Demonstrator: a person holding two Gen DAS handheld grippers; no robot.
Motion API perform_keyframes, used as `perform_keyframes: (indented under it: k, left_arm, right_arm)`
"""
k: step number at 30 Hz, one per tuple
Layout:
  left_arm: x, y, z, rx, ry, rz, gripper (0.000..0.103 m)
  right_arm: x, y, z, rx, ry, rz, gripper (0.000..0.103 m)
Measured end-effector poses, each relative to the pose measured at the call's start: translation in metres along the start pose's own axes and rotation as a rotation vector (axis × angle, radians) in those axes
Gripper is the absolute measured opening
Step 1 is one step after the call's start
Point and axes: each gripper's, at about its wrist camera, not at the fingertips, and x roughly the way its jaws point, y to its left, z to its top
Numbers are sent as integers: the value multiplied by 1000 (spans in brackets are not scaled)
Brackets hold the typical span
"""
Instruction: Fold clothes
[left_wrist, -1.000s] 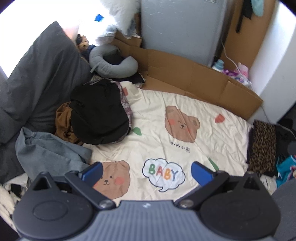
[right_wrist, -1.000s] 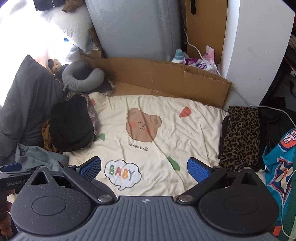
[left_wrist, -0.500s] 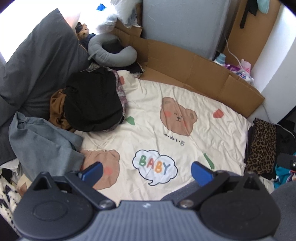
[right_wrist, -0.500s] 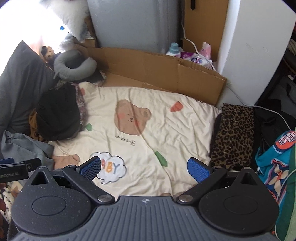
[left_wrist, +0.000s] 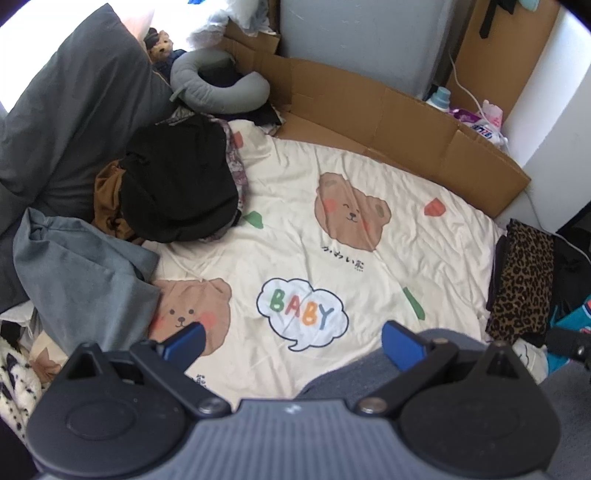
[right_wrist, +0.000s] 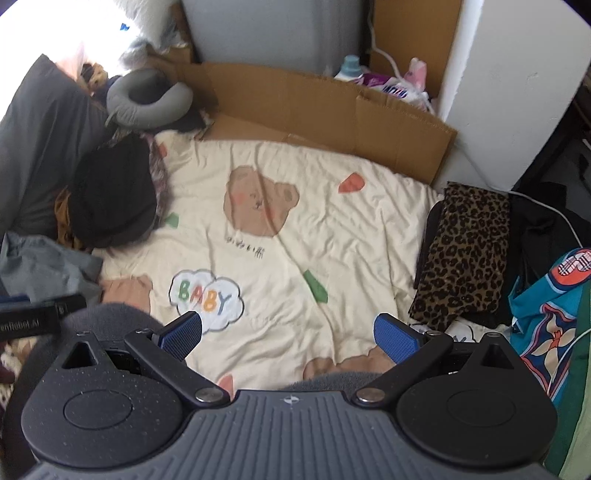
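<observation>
Right now I hold both claws, left claw and right claw, released and empty above the bed; no garment picked yet. Next I'd reach the grey garment at the bed's left edge.

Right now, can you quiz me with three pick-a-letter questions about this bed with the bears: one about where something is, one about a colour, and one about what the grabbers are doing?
1. Where does the leopard-print cloth lie on the bear blanket?
A. at its right edge
B. on the BABY cloud
C. on the grey pillow

2. What colour is the garment on top of the pile?
A. red
B. black
C. white

3. How are the left gripper and right gripper?
A. both shut on cloth
B. one shut
C. both open, holding nothing

Answers: 1 A, it lies at the blanket's right edge. 2 B, it is plainly black. 3 C, the fingers stand wide apart with nothing between.
</observation>
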Motion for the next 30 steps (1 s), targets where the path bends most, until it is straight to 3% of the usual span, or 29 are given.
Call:
perform_keyframes:
  k: [9,30]
  left_arm:
    - [-4,-7,-6,-13,-10,15,103]
    - [-6,-16,-16,-4,-57,32,103]
  right_arm:
    - [3,2,-1,-45,15,-24,102]
    - [-7,-1,-4,-88,7,10,102]
